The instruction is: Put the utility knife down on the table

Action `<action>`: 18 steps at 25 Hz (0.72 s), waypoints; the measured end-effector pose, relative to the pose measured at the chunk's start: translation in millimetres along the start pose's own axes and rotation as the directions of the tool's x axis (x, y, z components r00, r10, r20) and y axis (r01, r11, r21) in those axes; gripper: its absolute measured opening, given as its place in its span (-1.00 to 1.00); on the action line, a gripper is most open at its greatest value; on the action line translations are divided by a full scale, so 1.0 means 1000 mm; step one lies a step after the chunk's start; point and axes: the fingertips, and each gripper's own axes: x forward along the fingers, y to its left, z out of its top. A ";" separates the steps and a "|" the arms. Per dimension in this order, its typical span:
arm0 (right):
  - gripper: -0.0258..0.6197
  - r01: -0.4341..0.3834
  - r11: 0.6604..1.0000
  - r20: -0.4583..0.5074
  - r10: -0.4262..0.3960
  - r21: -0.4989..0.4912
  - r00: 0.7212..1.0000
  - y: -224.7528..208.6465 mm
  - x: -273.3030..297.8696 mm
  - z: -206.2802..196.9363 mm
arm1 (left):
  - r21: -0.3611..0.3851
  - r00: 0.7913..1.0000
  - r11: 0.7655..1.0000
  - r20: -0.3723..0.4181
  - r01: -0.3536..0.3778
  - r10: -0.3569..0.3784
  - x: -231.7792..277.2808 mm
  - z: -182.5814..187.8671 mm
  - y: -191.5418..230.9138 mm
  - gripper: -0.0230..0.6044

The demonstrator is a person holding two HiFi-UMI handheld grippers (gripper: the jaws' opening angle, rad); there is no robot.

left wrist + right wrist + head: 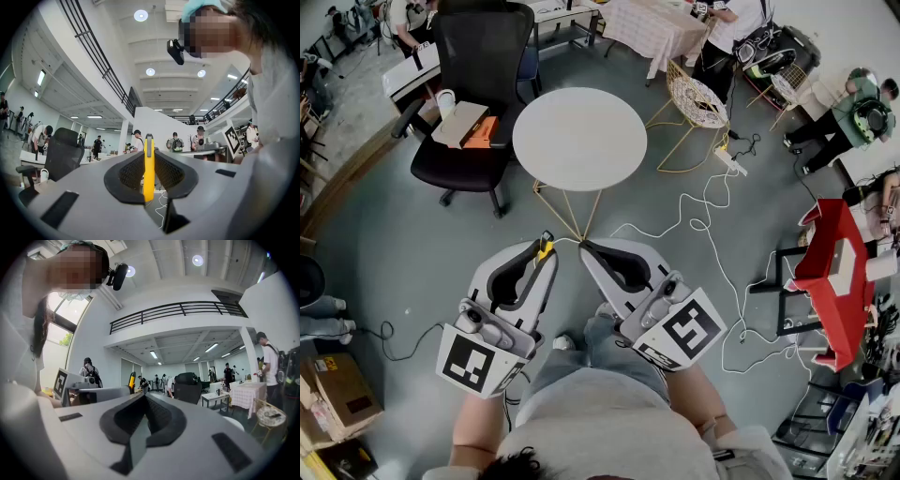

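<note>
The yellow utility knife (148, 171) stands upright between the dark pads of my left gripper (148, 153), which is shut on it. In the head view only its yellow tip (545, 249) pokes out at the left gripper (546, 246) nose. Both grippers are held at waist height, above the floor and short of the round white table (579, 138). My right gripper (585, 246) sits just right of the left one, its tip close beside it. In the right gripper view the right gripper (144, 397) is shut with nothing in it, and the knife (132, 379) shows off to the left.
A black office chair (478, 84) holding a box stands left of the table, with a gold wire chair (696, 101) to its right. White cables (703, 225) snake over the floor. A red stand (832, 272) is at the right. People stand around the room's edges.
</note>
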 end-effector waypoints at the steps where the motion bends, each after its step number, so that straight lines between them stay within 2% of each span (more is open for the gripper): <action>1: -0.90 0.001 1.000 0.000 -0.001 -0.002 1.000 0.003 0.001 0.001 | 0.001 1.000 1.000 0.001 0.002 -0.002 -0.002 0.001 0.000 -0.71; 10: -0.90 0.004 1.000 0.004 -0.004 -0.015 1.000 0.019 0.001 0.004 | 0.012 1.000 1.000 0.002 0.014 -0.014 -0.015 0.006 -0.002 -0.71; 18: -0.90 0.023 1.000 0.016 -0.023 0.008 1.000 0.015 0.005 0.003 | 0.011 1.000 1.000 -0.007 0.026 -0.025 -0.014 0.001 0.002 -0.71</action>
